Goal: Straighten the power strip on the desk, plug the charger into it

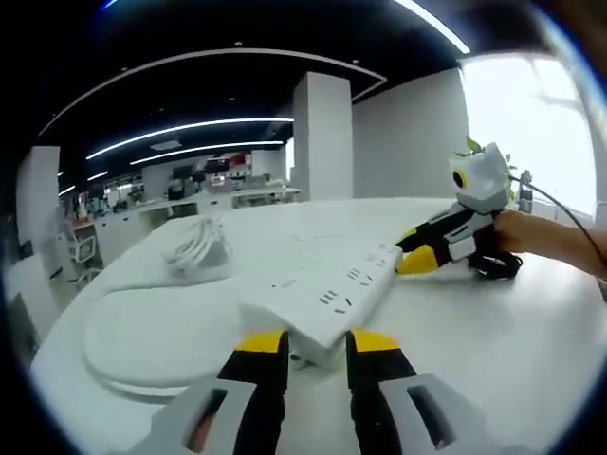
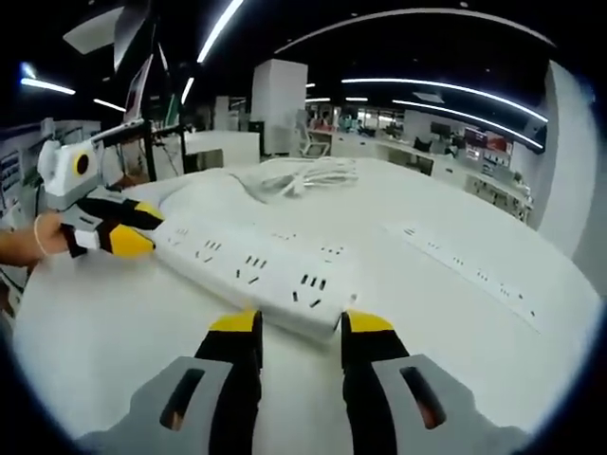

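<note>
Left claw [image 1: 317, 353] apart at strip end | right claw [image 2: 300, 334] apart | power strip [image 2: 256, 273] white, long, flat on desk [image 2: 114, 322]

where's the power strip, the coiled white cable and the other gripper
power strip [image 1: 327, 294], left gripper view, on its top face among the sockets
coiled white cable [image 1: 196, 246], left gripper view, on the middle of the bundle
right gripper [image 1: 410, 256], left gripper view, at its yellow tips by the strip's far end

Left gripper [image 1: 318, 343]: fingers parted, level, pointing forward. Right gripper [image 2: 299, 324]: fingers parted, same attitude. Hand [image 1: 531, 237] holding right gripper from behind, forearm extended.
</note>
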### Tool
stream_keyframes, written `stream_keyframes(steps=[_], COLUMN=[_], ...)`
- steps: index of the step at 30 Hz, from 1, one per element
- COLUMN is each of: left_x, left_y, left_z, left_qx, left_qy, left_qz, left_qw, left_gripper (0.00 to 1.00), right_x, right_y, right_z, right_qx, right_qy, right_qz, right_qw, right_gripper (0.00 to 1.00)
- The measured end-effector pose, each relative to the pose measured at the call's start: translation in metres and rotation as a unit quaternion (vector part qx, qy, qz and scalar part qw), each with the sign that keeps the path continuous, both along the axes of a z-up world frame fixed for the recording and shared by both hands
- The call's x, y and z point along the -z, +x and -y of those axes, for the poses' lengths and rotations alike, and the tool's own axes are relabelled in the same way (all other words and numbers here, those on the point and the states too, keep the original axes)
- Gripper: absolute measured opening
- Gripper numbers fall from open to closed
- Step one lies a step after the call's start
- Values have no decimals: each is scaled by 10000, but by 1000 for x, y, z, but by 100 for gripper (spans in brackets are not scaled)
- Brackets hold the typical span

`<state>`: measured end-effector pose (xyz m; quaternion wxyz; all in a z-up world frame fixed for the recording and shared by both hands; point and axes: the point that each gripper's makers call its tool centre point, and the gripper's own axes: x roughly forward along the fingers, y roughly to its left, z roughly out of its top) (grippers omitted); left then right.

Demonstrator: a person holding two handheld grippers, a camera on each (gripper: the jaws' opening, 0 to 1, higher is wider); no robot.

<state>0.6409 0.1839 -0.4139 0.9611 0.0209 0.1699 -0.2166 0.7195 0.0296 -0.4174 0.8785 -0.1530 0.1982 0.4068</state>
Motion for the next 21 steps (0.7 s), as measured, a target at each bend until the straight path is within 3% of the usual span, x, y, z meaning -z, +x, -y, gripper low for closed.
stream_keyframes(steps=[11,21], left_x=[2,4], left_y=[1,5], left_z=[4,8], left_qx=[245,399], left_qy=[441,482], left_qz=[42,89], left_qw=[9987,9980], left_gripper=[23,23], right_x=[0,0], right_y=[-6,-12], right_z=[7,15], right_qx=[228,517], right_qy=[64,15], right_qz=[-65,-30], right_qw=[9997,9987], right_gripper=[31,31])
